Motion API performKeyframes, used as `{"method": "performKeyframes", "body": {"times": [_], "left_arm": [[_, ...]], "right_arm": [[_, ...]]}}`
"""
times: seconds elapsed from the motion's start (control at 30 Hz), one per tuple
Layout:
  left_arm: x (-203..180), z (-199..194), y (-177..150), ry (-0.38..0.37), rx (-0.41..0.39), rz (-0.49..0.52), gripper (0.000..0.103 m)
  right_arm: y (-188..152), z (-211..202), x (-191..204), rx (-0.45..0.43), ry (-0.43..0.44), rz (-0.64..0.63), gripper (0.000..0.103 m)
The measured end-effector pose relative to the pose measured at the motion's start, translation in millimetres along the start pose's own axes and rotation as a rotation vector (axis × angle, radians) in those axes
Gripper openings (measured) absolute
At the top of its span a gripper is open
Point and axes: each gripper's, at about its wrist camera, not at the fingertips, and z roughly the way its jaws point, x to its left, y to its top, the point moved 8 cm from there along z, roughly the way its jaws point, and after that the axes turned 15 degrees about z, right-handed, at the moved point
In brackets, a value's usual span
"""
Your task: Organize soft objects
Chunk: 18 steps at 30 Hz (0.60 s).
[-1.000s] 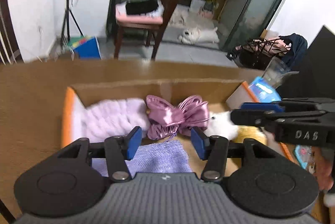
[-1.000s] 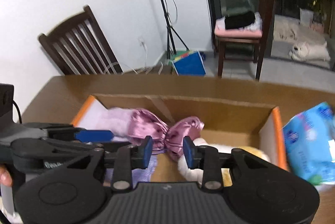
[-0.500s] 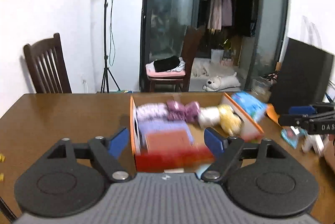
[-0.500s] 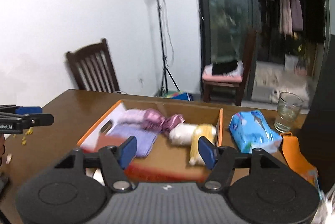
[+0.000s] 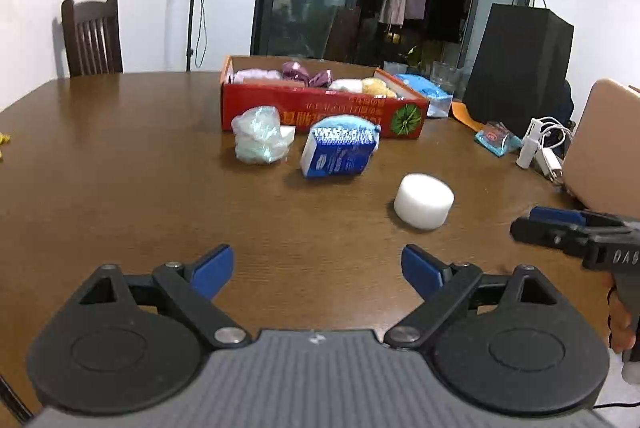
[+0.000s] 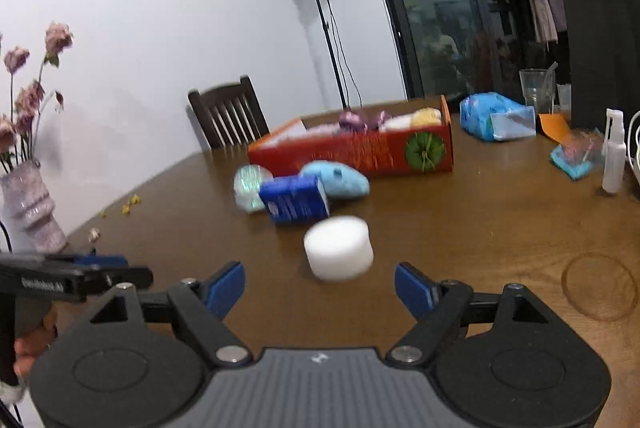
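Observation:
A red cardboard box [image 5: 320, 107] [image 6: 360, 151] stands far across the brown table with several soft things inside: a lilac cloth, a purple satin bow [image 5: 306, 73], white and yellow plush. In front of it lie a pale green bag [image 5: 258, 135], a blue tissue pack [image 5: 338, 153] [image 6: 294, 203], a light blue plush [image 6: 340, 179] and a white foam cylinder [image 5: 424, 201] [image 6: 338, 248]. My left gripper [image 5: 316, 268] hangs over bare table, jaws opening, nothing between them. My right gripper [image 6: 320, 286] sits just short of the cylinder, jaws opening and empty.
A blue wipes pack [image 6: 494, 115], a glass [image 6: 536, 89], a white spray bottle [image 6: 614, 155], a small blue packet [image 5: 496, 139] and cables lie at the right. A vase of dried flowers [image 6: 28, 203] stands at the left edge. A dark chair [image 5: 92, 35] stands behind the table.
Both grippers pulled far back from over the red box to the near side of the table. Both sets of jaws spread wider. The bow stays in the box.

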Motion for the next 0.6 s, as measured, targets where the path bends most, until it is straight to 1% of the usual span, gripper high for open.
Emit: {"method": "performKeyframes", "body": {"times": [0.1, 0.17, 0.27, 0.33, 0.4, 0.43, 0.47, 0.5, 0.53, 0.6], "left_arm": [[2.1, 9.4, 5.0, 0.008, -0.004, -0.006, 0.093], [5.1, 14.2, 3.9, 0.012, 0.004, -0.021, 0.093], [14.0, 25.4, 2.1, 0.024, 0.016, -0.059, 0.092], [21.7, 35.9, 6.1, 0.028, 0.021, -0.079, 0.092], [27.1, 47.1, 13.8, 0.017, 0.016, -0.083, 0.090], [28.4, 52.0, 18.9, 0.008, 0.007, -0.084, 0.088], [29.4, 57.4, 25.2, -0.005, -0.008, -0.088, 0.085], [30.4, 63.6, 32.6, -0.020, -0.021, -0.090, 0.081], [31.7, 71.2, 40.8, -0.034, -0.034, -0.097, 0.078], [34.0, 90.3, 55.1, -0.075, -0.044, -0.118, 0.064]], "right_arm": [[-0.8, 3.4, 2.3, -0.009, -0.034, -0.027, 0.082], [0.5, 7.5, 6.0, -0.012, -0.026, -0.039, 0.081], [-0.9, 16.3, 10.7, 0.006, -0.006, -0.047, 0.079], [-0.6, 26.9, 13.7, 0.018, 0.018, -0.032, 0.065], [-2.1, 43.8, 18.5, 0.056, 0.029, -0.035, 0.060], [-2.8, 52.0, 21.5, 0.073, 0.033, -0.042, 0.059], [-3.2, 58.6, 25.2, 0.085, 0.043, -0.044, 0.058], [-1.7, 65.0, 28.8, 0.093, 0.058, -0.038, 0.053], [2.1, 70.0, 32.2, 0.084, 0.072, -0.026, 0.051], [20.9, 82.2, 33.1, 0.052, 0.078, 0.032, 0.050]]}}
